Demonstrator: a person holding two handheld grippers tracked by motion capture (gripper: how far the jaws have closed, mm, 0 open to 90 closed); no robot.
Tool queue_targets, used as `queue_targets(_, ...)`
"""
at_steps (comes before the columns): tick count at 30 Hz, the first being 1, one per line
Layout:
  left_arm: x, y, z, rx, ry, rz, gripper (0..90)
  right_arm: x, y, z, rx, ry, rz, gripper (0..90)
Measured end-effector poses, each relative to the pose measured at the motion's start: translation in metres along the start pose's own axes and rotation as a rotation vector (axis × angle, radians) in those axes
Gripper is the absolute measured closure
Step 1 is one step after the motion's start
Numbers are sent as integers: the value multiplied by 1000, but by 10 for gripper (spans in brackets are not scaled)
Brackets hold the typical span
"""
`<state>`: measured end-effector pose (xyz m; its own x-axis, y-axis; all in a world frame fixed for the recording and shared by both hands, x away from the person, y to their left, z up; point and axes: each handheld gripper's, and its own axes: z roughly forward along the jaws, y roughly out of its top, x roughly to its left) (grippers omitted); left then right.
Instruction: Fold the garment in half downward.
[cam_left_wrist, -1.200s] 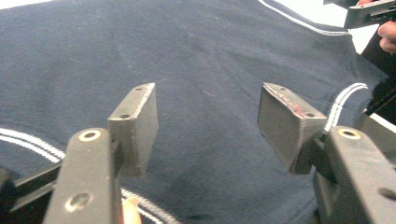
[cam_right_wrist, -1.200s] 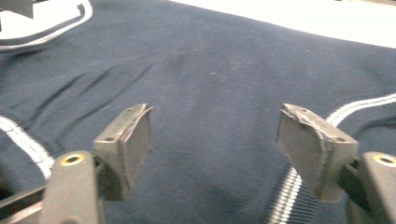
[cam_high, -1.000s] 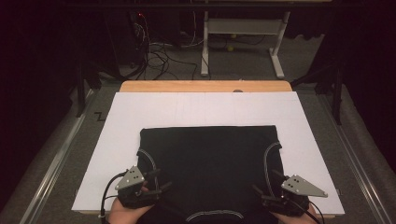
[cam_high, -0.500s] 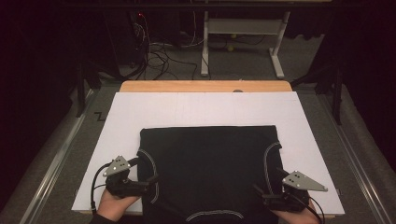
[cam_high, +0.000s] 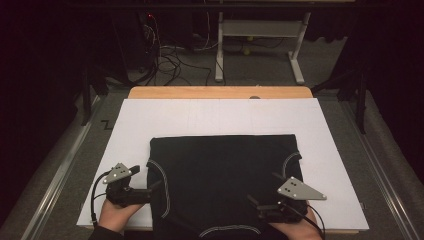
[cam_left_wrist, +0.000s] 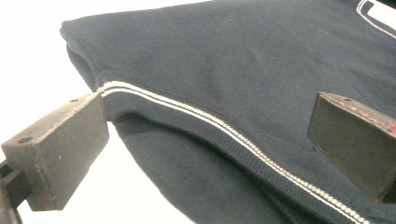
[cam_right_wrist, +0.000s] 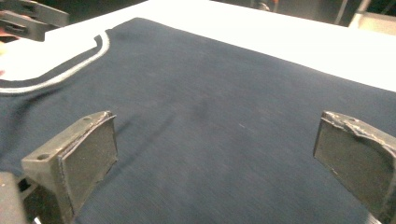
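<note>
High view. Item: black garment (cam_high: 220, 180), white-stitched trim, lying flat on the near half of a white surface (cam_high: 220, 117); its near edge reaches the surface's near edge. Left gripper (cam_high: 155, 189) at the garment's left side, by the trimmed armhole; right gripper (cam_high: 251, 202) over the near right part of the cloth. Beyond the surface: a wooden strip (cam_high: 220, 92), floor cables (cam_high: 170, 55), a grey frame stand (cam_high: 257, 30). Nothing else lies on the surface; nothing obstructs.

Left gripper view. Fingers (cam_left_wrist: 60, 149) wide apart, holding nothing; they straddle the garment's trimmed edge (cam_left_wrist: 224, 133), the left finger against the stitching, the right over cloth.

Right gripper view. Fingers (cam_right_wrist: 74, 158) wide apart, empty, low over plain dark cloth; curved trim (cam_right_wrist: 60, 74) at upper left, the other gripper far off.

Step, by judgement: positioning for a grasp, probably ahead of a fold. Next move calls for closing on a single edge on each side.
</note>
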<state>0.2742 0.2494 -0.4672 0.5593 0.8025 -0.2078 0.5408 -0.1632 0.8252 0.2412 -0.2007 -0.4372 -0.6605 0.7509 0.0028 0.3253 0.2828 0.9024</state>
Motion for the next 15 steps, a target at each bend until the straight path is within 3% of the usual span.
queue_targets(7, 11, 0, 0, 0, 2, -20, 0, 24, 11, 27, 7, 56, -31, 0)
queue_targets(15, 13, 4, 1, -12, -4, -23, 0, 58, 17, 56, 30, 135, -65, 0)
